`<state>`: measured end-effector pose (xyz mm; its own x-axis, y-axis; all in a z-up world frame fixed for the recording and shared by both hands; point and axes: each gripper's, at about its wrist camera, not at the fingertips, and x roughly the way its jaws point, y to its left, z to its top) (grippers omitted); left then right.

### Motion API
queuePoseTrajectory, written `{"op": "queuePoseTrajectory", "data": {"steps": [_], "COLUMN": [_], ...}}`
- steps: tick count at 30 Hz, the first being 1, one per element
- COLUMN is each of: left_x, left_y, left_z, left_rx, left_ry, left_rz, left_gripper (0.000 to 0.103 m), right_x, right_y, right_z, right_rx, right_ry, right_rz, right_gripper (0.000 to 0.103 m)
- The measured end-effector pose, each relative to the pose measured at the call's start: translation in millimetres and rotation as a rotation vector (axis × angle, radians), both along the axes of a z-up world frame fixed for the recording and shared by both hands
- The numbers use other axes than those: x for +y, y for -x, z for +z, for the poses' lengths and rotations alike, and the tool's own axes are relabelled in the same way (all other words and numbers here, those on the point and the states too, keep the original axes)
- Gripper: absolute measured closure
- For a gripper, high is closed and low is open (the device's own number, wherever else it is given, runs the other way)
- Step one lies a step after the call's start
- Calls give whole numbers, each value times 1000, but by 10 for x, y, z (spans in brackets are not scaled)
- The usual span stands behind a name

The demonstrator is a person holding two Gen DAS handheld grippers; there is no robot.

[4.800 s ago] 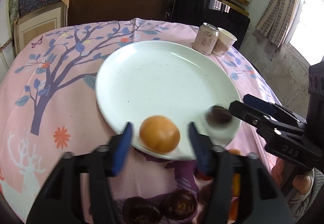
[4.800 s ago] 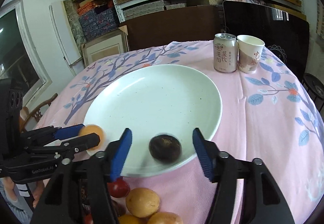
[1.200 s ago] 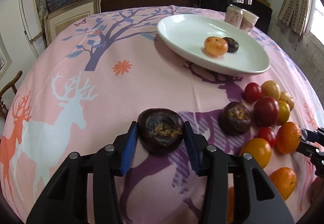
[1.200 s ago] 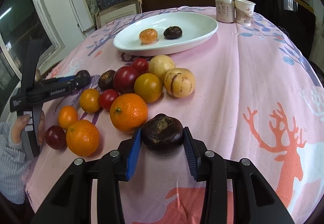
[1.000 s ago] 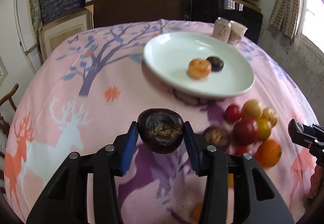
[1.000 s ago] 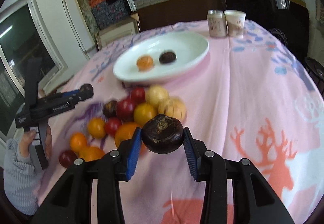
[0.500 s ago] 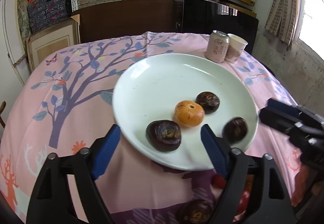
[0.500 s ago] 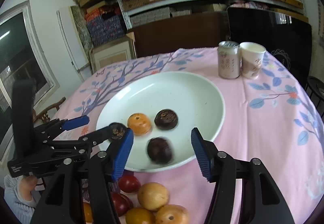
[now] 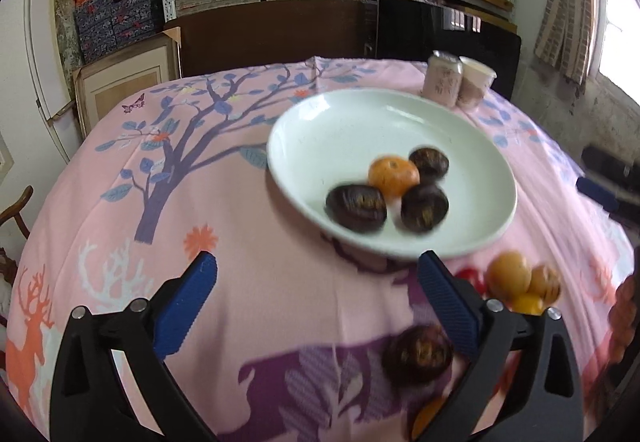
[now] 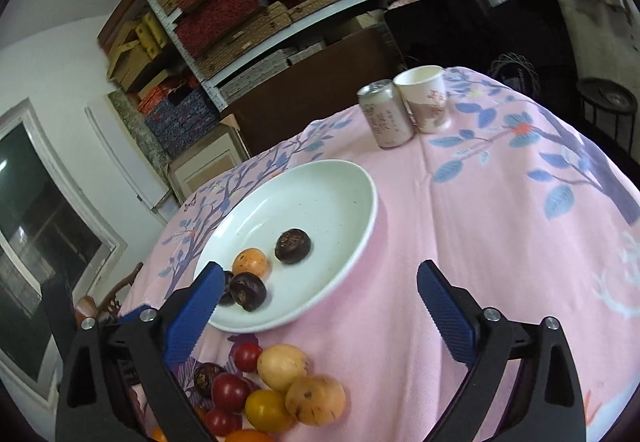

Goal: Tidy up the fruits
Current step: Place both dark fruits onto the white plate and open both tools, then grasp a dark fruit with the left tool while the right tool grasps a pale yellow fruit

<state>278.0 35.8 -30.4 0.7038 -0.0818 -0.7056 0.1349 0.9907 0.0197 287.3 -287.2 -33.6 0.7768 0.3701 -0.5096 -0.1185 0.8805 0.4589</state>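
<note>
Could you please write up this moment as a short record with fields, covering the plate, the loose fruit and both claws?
plate: white, on the pink tablecloth
on the plate: one orange fruit and three dark fruits, grouped near the front rim
loose fruit: pile of red, yellow and tan pieces on the cloth in front of the plate; one more dark fruit lies near the left claw
behind the plate: can and paper cup, side by side
left claw: open, empty
right claw: open, empty

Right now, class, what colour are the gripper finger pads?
Blue, ribbed pads on black arms; clearest in the right wrist view.
</note>
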Motion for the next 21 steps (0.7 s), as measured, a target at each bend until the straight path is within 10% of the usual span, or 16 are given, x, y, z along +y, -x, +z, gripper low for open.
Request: {"op": "queuePoseTrajectory", "data": {"steps": [9, 21], "left_x": [-192, -121], "left_y": [229, 132], "left_z": [-179, -294], "left_rx": [35, 137], "left_ry": [-64, 27], "left_rz": [-69, -123], "left_gripper": [5, 4], "right_x": [-490, -343], "right_y": [129, 95], "right_z": [-250, -254], "right_rx": [96, 115], "right_ry": [-224, -148], "right_rz": [-98, -66], "right_gripper": [4, 4]}}
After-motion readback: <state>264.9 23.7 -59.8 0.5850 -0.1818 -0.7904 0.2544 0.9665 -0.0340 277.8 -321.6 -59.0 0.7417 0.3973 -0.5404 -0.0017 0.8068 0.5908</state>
